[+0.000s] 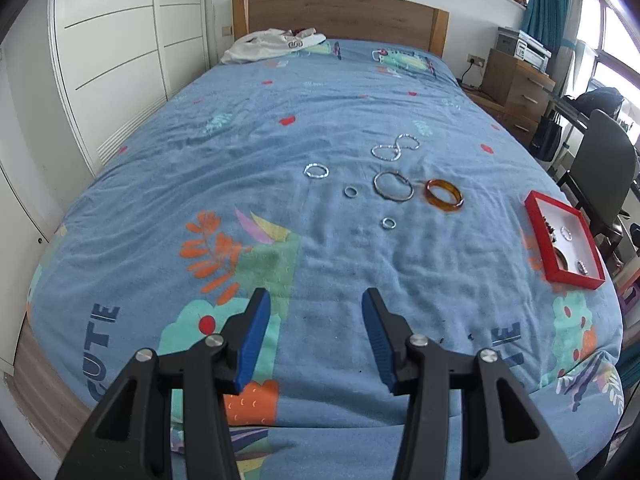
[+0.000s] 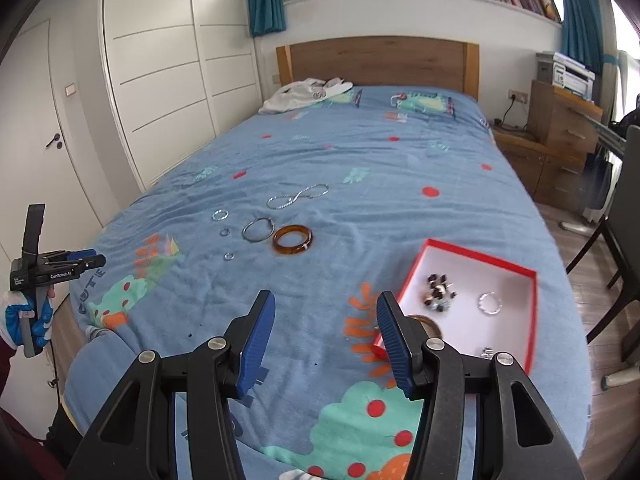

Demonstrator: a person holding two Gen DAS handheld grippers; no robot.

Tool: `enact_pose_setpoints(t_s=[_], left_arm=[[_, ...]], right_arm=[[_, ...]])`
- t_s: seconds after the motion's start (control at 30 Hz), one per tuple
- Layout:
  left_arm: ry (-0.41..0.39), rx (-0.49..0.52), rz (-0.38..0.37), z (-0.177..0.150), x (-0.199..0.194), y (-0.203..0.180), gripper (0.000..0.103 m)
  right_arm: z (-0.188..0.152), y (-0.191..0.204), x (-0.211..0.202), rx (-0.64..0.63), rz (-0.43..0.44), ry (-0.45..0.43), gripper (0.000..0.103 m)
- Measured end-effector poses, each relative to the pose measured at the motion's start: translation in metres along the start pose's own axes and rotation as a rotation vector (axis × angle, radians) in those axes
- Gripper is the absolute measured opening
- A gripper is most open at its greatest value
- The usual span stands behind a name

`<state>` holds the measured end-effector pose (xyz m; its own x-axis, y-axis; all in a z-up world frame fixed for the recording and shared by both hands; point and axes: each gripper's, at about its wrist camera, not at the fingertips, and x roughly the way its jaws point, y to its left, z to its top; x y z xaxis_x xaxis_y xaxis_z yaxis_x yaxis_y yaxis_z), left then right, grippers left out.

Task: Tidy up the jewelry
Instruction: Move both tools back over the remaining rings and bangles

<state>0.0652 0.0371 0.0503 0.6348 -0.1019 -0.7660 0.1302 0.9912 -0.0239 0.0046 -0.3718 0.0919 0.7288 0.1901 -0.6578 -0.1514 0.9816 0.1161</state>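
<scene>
Several pieces of jewelry lie mid-bed on the blue patterned cover: an amber bangle [image 1: 445,201] [image 2: 292,240], a silver bangle [image 1: 394,186] [image 2: 259,229], a twisted silver chain [image 1: 396,147] [image 2: 298,197], a silver hoop [image 1: 316,171] and two small rings [image 1: 350,191] [image 1: 388,223]. A red box [image 1: 536,232] [image 2: 480,256] with a white floor holds dark beads [image 2: 438,292] and a silver ring [image 2: 490,303]. My left gripper [image 1: 316,300] [image 2: 90,260] hangs open over the bed's near end, well short of the jewelry. My right gripper [image 2: 326,300] is open and empty, its right finger over the box's near corner.
A white garment [image 1: 268,46] lies by the wooden headboard [image 2: 376,60]. White wardrobe doors [image 2: 160,80] line the left side. A wooden drawer unit [image 2: 568,128] and a dark chair [image 1: 600,168] stand to the right. A gloved hand [image 2: 28,320] holds the left gripper.
</scene>
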Motion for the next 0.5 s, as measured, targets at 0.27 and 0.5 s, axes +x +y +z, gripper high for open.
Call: enact_pose_setpoints(t_s=[0.27, 0.5], left_arm=[[0.057, 0.001, -0.008, 0.005, 0.048, 0.002, 0.046], [0.087, 0.014, -0.031, 0.015, 0.089, -0.001, 0.046]], right_arm=[[-0.002, 0.022, 0.07, -0.011, 0.075, 0.084, 0.052], [0.002, 0.036, 0.123, -0.018, 0.121, 0.142, 0.052]])
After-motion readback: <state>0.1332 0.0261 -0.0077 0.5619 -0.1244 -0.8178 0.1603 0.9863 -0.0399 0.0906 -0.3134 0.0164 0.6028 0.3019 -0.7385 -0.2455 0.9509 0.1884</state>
